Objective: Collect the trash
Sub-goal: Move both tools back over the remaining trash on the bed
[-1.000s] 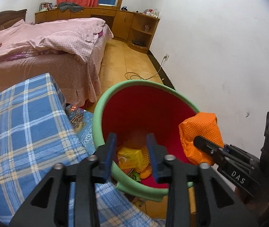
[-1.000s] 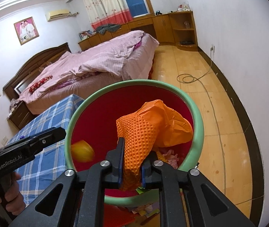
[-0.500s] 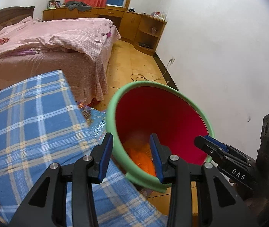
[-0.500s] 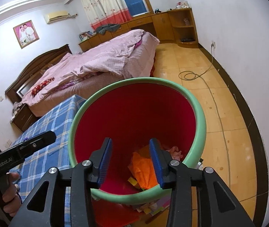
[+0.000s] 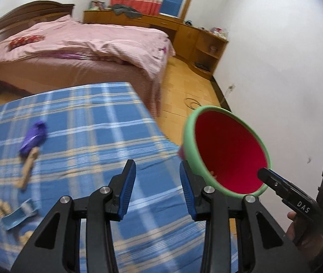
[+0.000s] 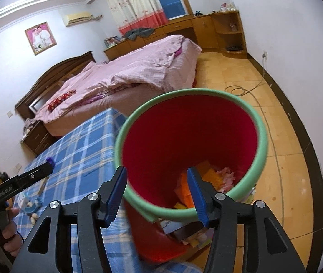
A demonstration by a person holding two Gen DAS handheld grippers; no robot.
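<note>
The right gripper point(image 6: 157, 191) is hanging over the red bin point(image 6: 261, 141) with the green rim, its jaws having just been opening and now standing apart with nothing between them. An orange bag point(image 6: 184, 188) is lying at the bottom of the bin among yellow and pink scraps. The left gripper point(image 5: 158, 186) is hovering over the blue plaid cloth point(image 5: 88, 122), jaws partly apart and holding nothing. On the cloth one purple wrapper point(image 5: 35, 136) is lying beside a tan piece point(image 5: 28, 166), with one pale blue scrap point(image 5: 18, 216) nearer the edge (everything there is blurred). Two grippers and one bin are showing.
</note>
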